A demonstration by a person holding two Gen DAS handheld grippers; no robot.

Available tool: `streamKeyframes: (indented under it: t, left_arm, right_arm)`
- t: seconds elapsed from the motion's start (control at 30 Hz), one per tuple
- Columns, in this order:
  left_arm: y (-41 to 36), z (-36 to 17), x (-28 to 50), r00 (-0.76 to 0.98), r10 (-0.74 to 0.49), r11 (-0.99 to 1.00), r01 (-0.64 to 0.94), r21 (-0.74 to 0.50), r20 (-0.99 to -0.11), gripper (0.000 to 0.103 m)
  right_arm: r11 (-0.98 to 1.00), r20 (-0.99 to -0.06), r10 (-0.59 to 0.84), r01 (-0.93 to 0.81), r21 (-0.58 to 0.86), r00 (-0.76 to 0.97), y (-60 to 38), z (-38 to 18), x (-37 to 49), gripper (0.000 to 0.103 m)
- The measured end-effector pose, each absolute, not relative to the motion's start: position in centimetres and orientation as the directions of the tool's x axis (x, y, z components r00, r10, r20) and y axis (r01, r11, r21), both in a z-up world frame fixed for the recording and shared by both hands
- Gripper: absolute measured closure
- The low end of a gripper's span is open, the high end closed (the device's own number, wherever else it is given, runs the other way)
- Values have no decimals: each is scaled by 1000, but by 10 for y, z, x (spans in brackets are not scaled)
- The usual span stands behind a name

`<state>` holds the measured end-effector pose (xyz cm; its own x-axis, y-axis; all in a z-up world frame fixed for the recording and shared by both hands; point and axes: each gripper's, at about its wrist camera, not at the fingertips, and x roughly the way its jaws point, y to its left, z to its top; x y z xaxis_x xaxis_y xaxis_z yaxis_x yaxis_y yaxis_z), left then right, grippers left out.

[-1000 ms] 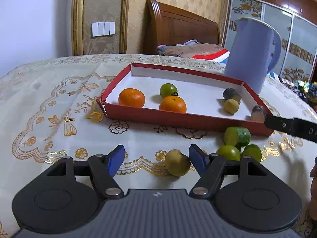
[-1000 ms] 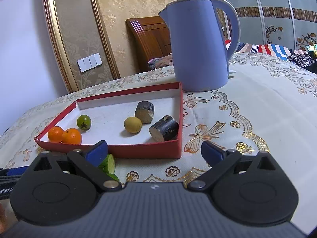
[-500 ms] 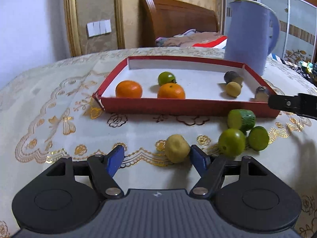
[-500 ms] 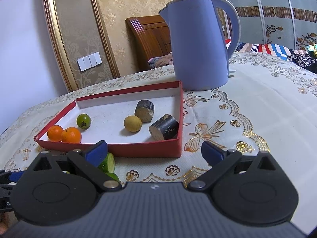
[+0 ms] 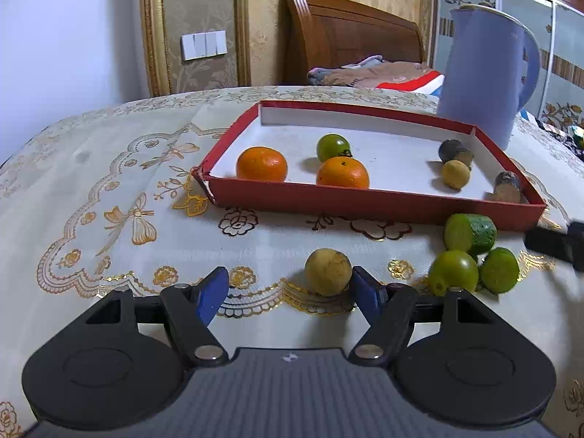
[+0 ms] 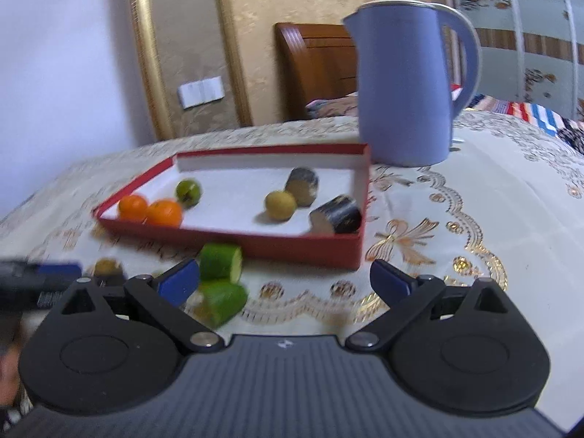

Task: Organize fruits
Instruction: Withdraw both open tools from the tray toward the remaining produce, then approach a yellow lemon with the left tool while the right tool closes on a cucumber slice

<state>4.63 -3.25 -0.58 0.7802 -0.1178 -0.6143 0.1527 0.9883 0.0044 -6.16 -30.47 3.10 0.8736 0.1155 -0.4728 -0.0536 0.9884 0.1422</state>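
Note:
A red tray with a white floor holds two oranges, a green fruit, a small yellow fruit and dark cut pieces. My left gripper is open low over the tablecloth. A yellow-brown fruit lies just inside its right pad; I cannot tell if they touch. To the right lie two cucumber pieces and a round green fruit. My right gripper is open and holds nothing, with the cucumber pieces beside its left pad. This view is blurred.
A tall blue kettle stands behind the tray's right end. The table carries a cream cloth with gold embroidery. A wooden headboard and bedding lie beyond. The right gripper's finger reaches in at the right edge of the left wrist view.
The left view has swung slightly, and the yellow-brown fruit now sits against the right pad's tip. The right view has rolled and blurred, with the cucumber pieces further in between its fingers.

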Motion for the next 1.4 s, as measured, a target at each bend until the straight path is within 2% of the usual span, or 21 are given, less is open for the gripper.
streamKeyframes:
  t: [0.2,0.3,0.4,0.47,0.53,0.6,0.73,1.03,1.17,1.4]
  left_arm:
    - [-33,-5,47,781,-111,989,147,9,-615,30]
    - [-32,-5,48,780,-112,989,147,7,-615,30]
    - [-33,-6,49,778,-108,989,148,14,-619,26]
    - [-31,-6,49,778,-111,989,147,7,-619,25]
    - [-31,-6,49,778,-112,989,147,5,-618,25]
    - [-31,-6,49,778,-113,989,147,4,-618,25]
    - [-31,-6,49,778,-112,989,147,5,-618,25]
    - [-31,-6,49,778,-112,989,147,5,-618,25]
    - [-31,-6,49,778,-112,989,147,5,-618,25]
    - [-31,-5,49,779,-113,990,144,0,-617,25]
  right_arm:
    - [994,-519,98,-103,19,849,-285,28,-67,11]
    - [994,-539,99,-113,7,837,-278,27,-60,11]
    - [995,-566,91,-90,29,819,-276,24,-46,12]
    - [998,-604,67,-62,29,794,-278,19,-38,18]
    - [998,-599,55,-43,35,799,-283,20,-41,25]
    - [999,-582,-1,20,27,813,-291,20,-47,24]
    - [997,-575,70,-35,72,815,-300,21,-56,24]
    - [998,-598,67,-44,53,798,-295,19,-45,23]
    - [997,-601,71,-36,69,796,-297,18,-44,15]
    - [997,-599,69,-31,73,798,-298,17,-43,16]
